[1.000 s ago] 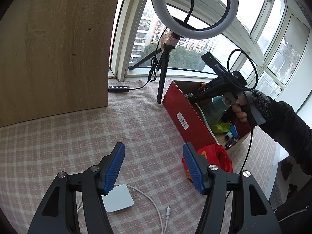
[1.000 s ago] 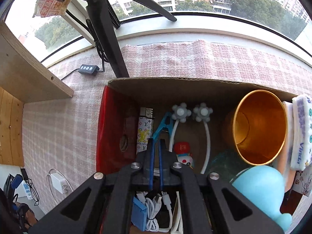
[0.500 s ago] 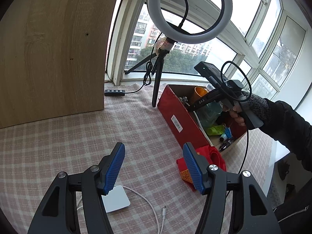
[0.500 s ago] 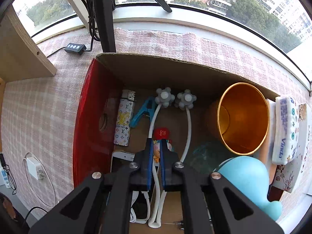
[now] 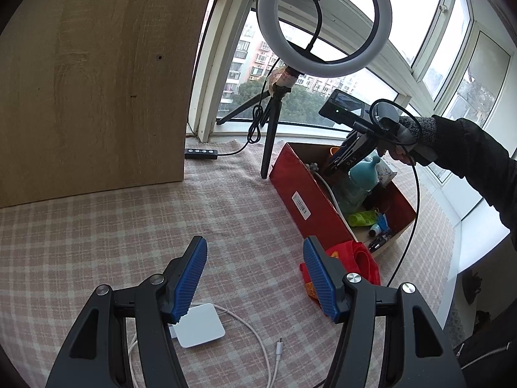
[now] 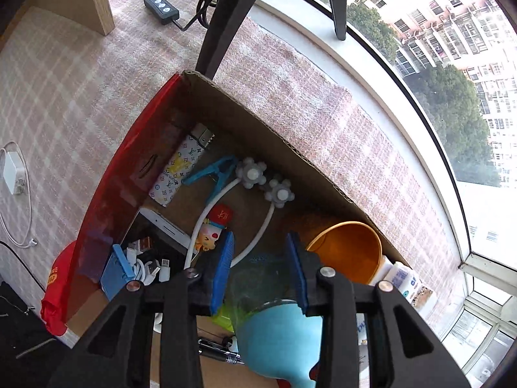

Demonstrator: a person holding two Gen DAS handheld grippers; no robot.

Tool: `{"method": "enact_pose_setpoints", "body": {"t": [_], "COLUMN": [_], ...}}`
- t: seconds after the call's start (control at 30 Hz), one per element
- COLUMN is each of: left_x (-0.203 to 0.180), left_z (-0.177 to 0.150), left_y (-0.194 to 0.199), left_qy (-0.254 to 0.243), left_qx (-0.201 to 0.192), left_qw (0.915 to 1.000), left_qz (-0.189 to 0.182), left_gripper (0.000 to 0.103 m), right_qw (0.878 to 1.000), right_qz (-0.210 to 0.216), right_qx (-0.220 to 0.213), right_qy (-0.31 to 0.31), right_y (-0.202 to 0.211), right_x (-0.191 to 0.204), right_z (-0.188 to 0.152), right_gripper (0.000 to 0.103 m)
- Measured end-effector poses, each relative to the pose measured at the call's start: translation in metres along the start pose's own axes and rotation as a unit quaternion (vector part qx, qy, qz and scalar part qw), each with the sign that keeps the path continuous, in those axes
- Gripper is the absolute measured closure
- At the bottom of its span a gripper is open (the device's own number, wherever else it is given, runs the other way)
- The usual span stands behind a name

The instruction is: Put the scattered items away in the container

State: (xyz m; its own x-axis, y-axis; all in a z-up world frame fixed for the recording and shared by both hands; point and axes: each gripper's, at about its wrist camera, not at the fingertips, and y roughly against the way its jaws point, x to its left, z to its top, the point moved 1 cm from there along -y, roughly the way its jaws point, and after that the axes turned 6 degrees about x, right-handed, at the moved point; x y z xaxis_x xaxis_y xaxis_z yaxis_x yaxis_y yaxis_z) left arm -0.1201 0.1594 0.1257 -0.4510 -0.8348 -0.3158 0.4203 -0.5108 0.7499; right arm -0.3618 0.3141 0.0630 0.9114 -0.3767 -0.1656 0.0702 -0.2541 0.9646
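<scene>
Broadly, a tabletop under a pink checked cloth is filling both views, running out to a curved window at its far edge. Standing near that far edge is a ring light on a black tripod, and just beside the tripod's foot a red cardboard box is sitting open near the right-hand edge. Inside the box an orange cup is lying against the far wall, with a pale blue rounded toy nearest the right camera, a patterned lighter along the red wall, a blue clip, a white two-headed massager, a small figurine, a phone and coiled white cables.

Outside the box, a red cloth item is lying on the tabletop touching the box's near corner, and a white charger with its cable is resting toward the near edge.

A gloved hand in a dark sleeve is holding the right tool steeply downward over the box; its jaws have just been opening and are now standing partly apart, gripping nothing, with the toy and a clear greenish item showing below the gap. The left tool is hovering above the tabletop, jaws roughly half open and empty, the charger showing just under its left finger.
</scene>
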Motion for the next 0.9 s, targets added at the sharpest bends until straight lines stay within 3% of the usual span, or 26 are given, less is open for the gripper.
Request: {"method": "enact_pose_setpoints", "body": {"t": [0.67, 0.9], "left_x": [0.004, 0.001], "left_z": [-0.001, -0.001], "left_y": [-0.007, -0.009], "left_qy": [0.004, 0.001], "left_qx": [0.007, 0.010], "left_qw": [1.0000, 0.9999], "left_qz": [0.004, 0.004], "left_gripper": [0.043, 0.043], "right_qw": [0.999, 0.999], "right_qz": [0.050, 0.037], "right_qx": [0.008, 0.018], "right_qy": [0.015, 0.017], "right_y": [-0.022, -0.022], "right_x": [0.004, 0.001], "right_z": [0.010, 0.014], "right_gripper": [0.070, 0.074]}}
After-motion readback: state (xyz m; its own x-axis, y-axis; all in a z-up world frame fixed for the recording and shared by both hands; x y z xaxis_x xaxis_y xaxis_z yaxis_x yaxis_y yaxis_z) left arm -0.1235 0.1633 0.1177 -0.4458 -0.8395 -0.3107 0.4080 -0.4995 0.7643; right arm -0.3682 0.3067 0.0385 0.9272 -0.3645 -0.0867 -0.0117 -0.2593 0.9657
